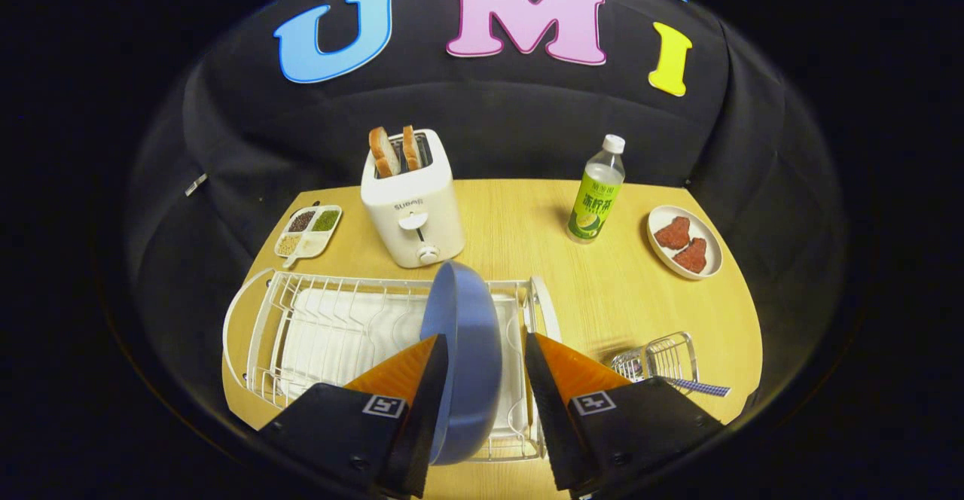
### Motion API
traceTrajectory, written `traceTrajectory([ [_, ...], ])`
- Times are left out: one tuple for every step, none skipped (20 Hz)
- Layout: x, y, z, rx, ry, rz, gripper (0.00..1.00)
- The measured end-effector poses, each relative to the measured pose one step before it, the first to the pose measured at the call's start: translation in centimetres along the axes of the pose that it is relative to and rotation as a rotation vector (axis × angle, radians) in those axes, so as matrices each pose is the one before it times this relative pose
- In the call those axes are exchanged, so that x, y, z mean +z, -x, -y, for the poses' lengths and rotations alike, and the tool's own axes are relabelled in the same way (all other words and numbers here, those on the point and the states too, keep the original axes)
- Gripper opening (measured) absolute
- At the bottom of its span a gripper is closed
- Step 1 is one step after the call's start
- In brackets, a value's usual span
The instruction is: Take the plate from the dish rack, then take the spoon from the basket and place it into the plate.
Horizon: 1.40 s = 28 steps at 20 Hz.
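**Gripper straddling the blue plate in the rack**

The blue plate (463, 349) stands on edge at the right end of the white wire dish rack (331, 334), its rim running down between the two fingers. The gripper (482, 402) has its fingers apart, one on each side of the plate; the left finger sits against or very near the plate's face, while a gap shows at the right finger, so it is not clamped yet. I judge the plate stiff, smooth and likely slippery, moderately heavy for a two-finger pinch, and breakable if it drops. The sound place to hold is across the rim at its lower part, deep enough that the curved wall cannot slide out, and lifted straight up clear of the rack wires.

Right of the rack lies a small wire basket (659, 361) with the spoon (704, 387) handle poking out of it. Behind the rack stands a toaster (413, 206) with two slices of bread, a sectioned dish of grains to its left, a bottle (596, 191) and a plate of meat (684, 242) further right on the table (527, 214).
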State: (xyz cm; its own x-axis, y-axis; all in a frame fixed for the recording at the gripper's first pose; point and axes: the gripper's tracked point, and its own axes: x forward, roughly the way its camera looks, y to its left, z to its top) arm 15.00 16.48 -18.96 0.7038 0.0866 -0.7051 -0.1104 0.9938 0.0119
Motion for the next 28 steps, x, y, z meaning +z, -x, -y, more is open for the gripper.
traceTrajectory([
  [-0.341,-0.146,-0.275,0.00144,0.00388,-0.01166,0.65],
  [-0.322,-0.582,-0.195,0.0016,0.00788,-0.0108,0.6],
  [-0.157,-0.061,-0.045,-0.005,0.00675,-0.00708,0.53],
  [0.04,0.044,-0.336,0.01261,0.00147,0.0021,0.46],
  [0.121,-0.049,-0.176,0.00153,-0.00113,0.00027,0.4],
  [-0.033,-0.115,-0.039,-0.00026,-0.00617,-0.00062,0.39],
  [0.037,-0.059,0.023,-0.00805,-0.01117,-0.00002,0.38],
  [0.001,0.108,0.106,-0.01187,-0.01383,0.00418,0.37],
  [0.244,-0.052,0.139,-0.02055,-0.00932,0.00706,0.35],
  [0.268,0.235,0.22,-0.01962,-0.00499,0.01123,0.33],
  [0.443,0.185,-0.014,-0.00681,-0.00445,0.01531,0.32],
  [0.297,0.142,-0.097,-0.01115,0.00173,0.01393,0.31],
  [0.571,0.143,0.142,-0.01769,0.01005,0.02043,0.31],
  [0.849,0.195,0.597,-0.0313,0.00913,0.03385,0.31],
  [0.744,0.027,0.411,-0.02941,0.01446,0.02977,0.31],
  [0.356,0.182,-0.122,-0.01354,0.01487,0.01835,0.29],
  [0.102,0.114,-0.01,-0.00931,0.01306,0.00674,0.29],
  [-0.045,0.255,0.087,-0.00463,0.00427,0.00199,0.29],
  [0.031,0.01,0.13,-0.007,0.00418,0.00532,0.29],
  [0.558,0.131,0.587,-0.01183,0.01332,0.02721,0.29],
  [0.691,-0.011,0.573,-0.00507,0.01343,0.02939,0.29],
  [0.462,0.436,0.518,-0.00866,0.0044,0.02087,0.28],
  [0.396,0.092,0.523,-0.00174,-0.00375,0.01206,0.28],
  [-0.046,0.14,0.119,0.01054,-0.01268,-0.00104,0.28],
  [-0.119,0.284,0.052,0.02071,-0.0154,-0.00865,0.28],
  [-0.069,0.274,0.161,0.02347,-0.01612,-0.00715,0.28],
  [0.061,0.519,0.207,0.02559,-0.01595,-0.00043,0.28],
  [0.091,0.674,0.418,0.02406,-0.01359,0.0036,0.28],
])
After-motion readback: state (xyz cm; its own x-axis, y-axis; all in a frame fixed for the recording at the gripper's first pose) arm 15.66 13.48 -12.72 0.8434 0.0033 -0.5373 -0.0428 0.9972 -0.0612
